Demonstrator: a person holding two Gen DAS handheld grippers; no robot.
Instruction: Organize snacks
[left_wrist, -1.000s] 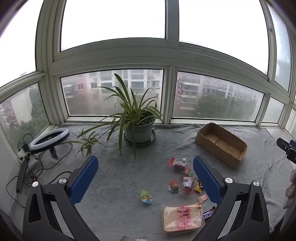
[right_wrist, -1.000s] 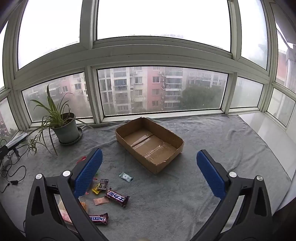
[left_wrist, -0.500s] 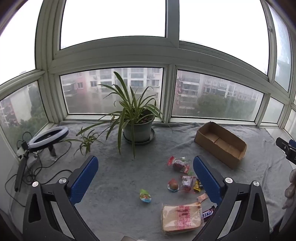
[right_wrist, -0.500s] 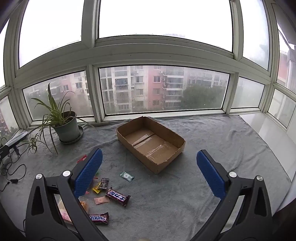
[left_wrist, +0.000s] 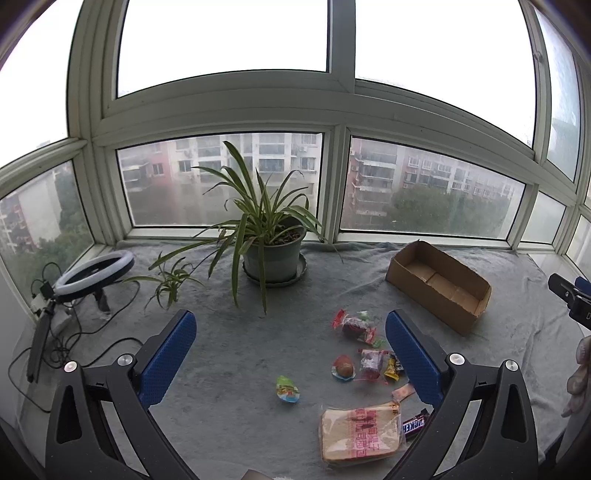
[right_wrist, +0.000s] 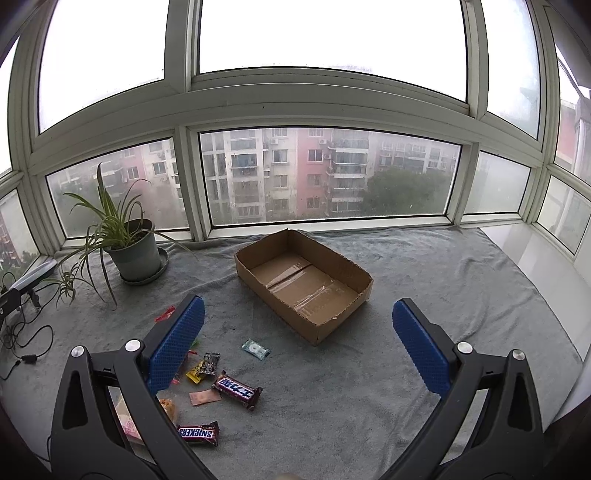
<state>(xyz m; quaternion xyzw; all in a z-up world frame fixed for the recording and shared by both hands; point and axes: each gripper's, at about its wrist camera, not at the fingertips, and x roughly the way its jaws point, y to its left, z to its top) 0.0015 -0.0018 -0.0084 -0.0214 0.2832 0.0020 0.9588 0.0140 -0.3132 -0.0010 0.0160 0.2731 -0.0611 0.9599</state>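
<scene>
Bare grey cloth (right_wrist: 424, 280) is lying open at three o'clock of the cardboard box (right_wrist: 303, 280). Scattered snack wrappers (right_wrist: 236, 391) are crowding seven o'clock — the potted plant (right_wrist: 129, 243) is blocking ten.

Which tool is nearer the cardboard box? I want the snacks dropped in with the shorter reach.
Right. The right tool hangs open just in front of the cardboard box; the left tool sits further off, with the box up and to its right.
</scene>
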